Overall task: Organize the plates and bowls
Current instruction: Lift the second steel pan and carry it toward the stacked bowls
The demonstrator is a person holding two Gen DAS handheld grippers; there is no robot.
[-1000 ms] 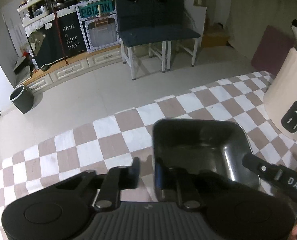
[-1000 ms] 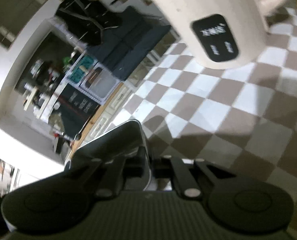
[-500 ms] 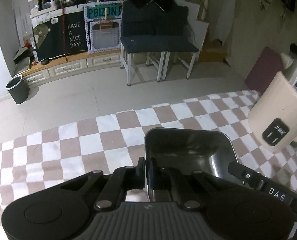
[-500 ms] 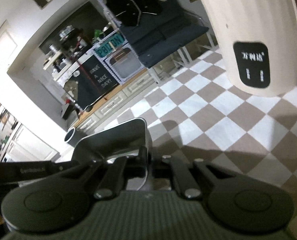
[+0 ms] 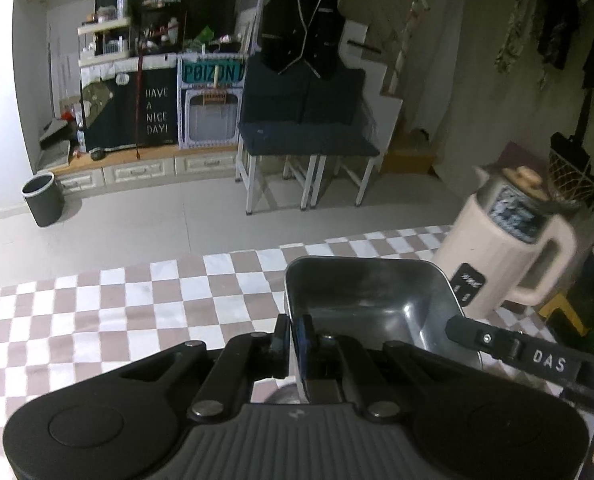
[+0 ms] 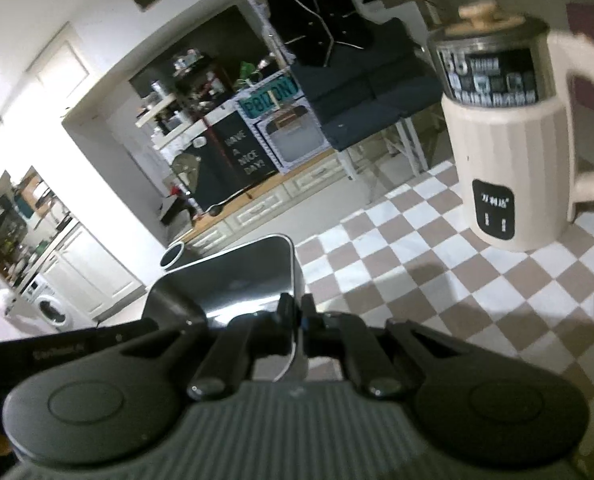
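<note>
A square, deep metal bowl [image 5: 361, 300] hangs above the checkered tablecloth [image 5: 137, 312]. My left gripper [image 5: 293, 332] is shut on the bowl's left wall, one finger inside and one outside. In the right wrist view the same metal bowl [image 6: 233, 276] shows its shiny outside, and my right gripper [image 6: 297, 312] is shut on its right wall. The right gripper's black body, marked DAS, crosses the lower right of the left wrist view. No plates are in view.
A cream electric kettle jug [image 6: 513, 152] with a handle stands on the tablecloth at the right, also the kettle jug [image 5: 509, 248] beyond the bowl. Past the table edge lie a bare floor, dark-seated chairs [image 5: 309, 140] and a grey bin [image 5: 43, 198].
The left gripper's jaws closed on the bowl's wall. Both grippers rose with the bowl, lifting it off the cloth. The right gripper rolled toward level, and more of the room and kettle shows.
</note>
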